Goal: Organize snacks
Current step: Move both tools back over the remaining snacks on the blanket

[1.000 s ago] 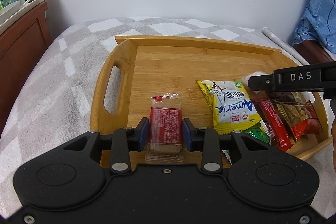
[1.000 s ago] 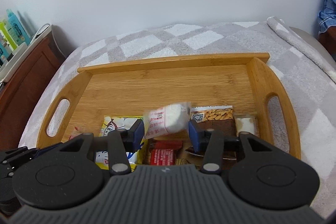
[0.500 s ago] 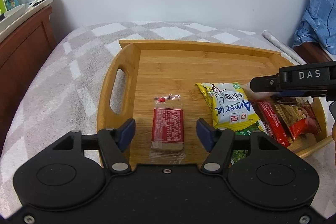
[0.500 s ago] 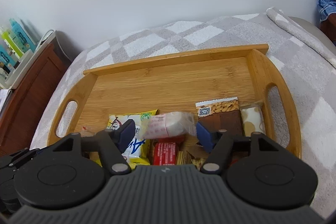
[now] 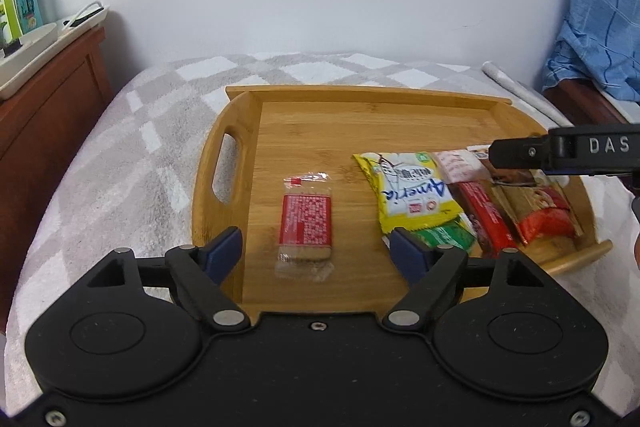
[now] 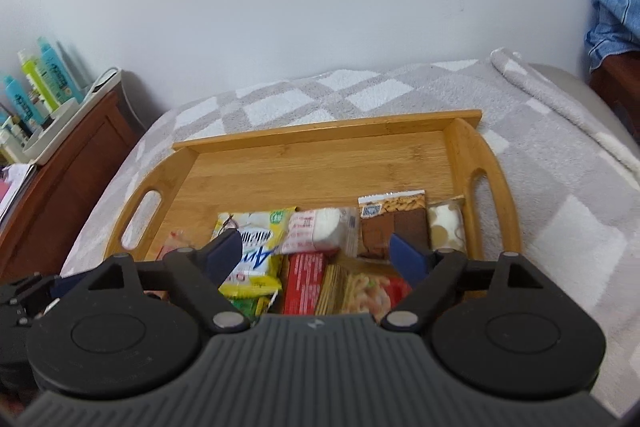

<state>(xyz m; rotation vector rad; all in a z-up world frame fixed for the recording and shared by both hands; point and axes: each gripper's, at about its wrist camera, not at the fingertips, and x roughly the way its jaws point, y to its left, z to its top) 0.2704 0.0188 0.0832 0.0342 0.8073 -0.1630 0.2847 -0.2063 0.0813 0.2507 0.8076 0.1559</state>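
Note:
A wooden tray (image 5: 360, 119) (image 6: 320, 163) lies on a checked blanket. In the left wrist view a red-labelled clear snack pack (image 5: 306, 223) lies alone on the tray's left half; my left gripper (image 5: 318, 253) is open and empty just in front of it. On the right lie a yellow packet (image 5: 412, 191), a pink-white pack (image 5: 460, 165), a red bar (image 5: 484, 215) and brown-red packs (image 5: 536, 211). My right gripper (image 6: 318, 255) is open and empty above that pile, with the pink-white pack (image 6: 316, 235) lying beyond its fingertips; its arm shows in the left wrist view (image 5: 568, 155).
A wooden cabinet (image 5: 44, 99) stands at the left with a white tray and bottles (image 6: 40, 87) on it. Blue cloth (image 5: 600, 7) hangs at the right. A white wall is behind. The blanket (image 6: 560, 195) surrounds the tray.
My left gripper let go of the red-labelled pack and drew back. My right gripper opened and the pink-white pack dropped onto the pile; it also pulled back and up.

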